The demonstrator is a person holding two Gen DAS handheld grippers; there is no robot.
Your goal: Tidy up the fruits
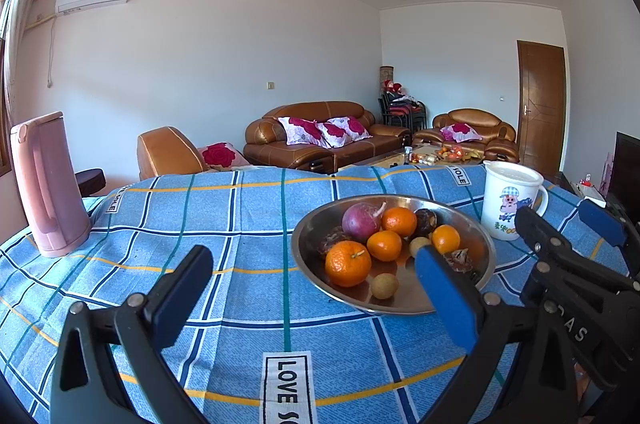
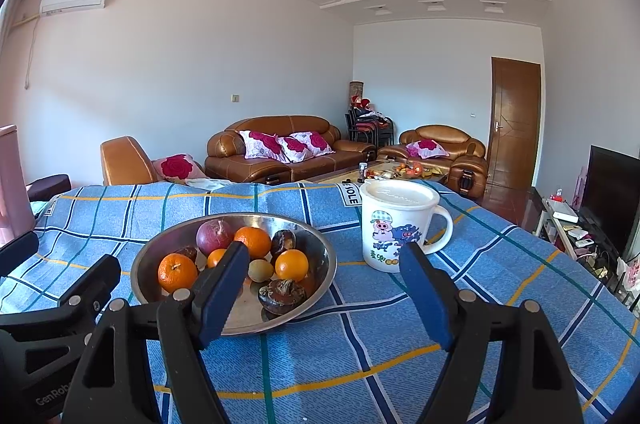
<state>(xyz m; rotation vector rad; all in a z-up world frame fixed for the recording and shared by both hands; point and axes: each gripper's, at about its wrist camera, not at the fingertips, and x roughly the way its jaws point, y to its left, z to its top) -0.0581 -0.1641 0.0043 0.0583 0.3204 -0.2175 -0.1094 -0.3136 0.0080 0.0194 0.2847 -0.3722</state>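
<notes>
Landmark: the steel bowl (image 1: 394,298). Far left of the bowl, a pink kettle (image 1: 48,184) stands on the surface (image 1: 200,208), which is draped in a blue checked cloth. Nearer the bowl, the left gripper (image 1: 316,272) hangs with its fingers spread wide, holding nothing; one blue pad overlaps the bowl's right rim in the left wrist view. Inside the bowl lie the fruits: four oranges (image 1: 347,263), a purple round fruit (image 1: 361,222), small yellowish fruits (image 1: 384,286) and dark wrinkled ones (image 2: 282,296). Over the bowl's near right edge, the right gripper (image 2: 328,284) is likewise wide open and empty. Right of the bowl, a lidded cartoon mug (image 2: 396,224) stands apart.

Step in hand: all visible fruit is already gathered in the bowl, which fits either sorting still to come or a finished gathering; no single next move is settled.

Hidden: the purple item's kind is uncertain; the fingers screen part of the bowl.
</notes>
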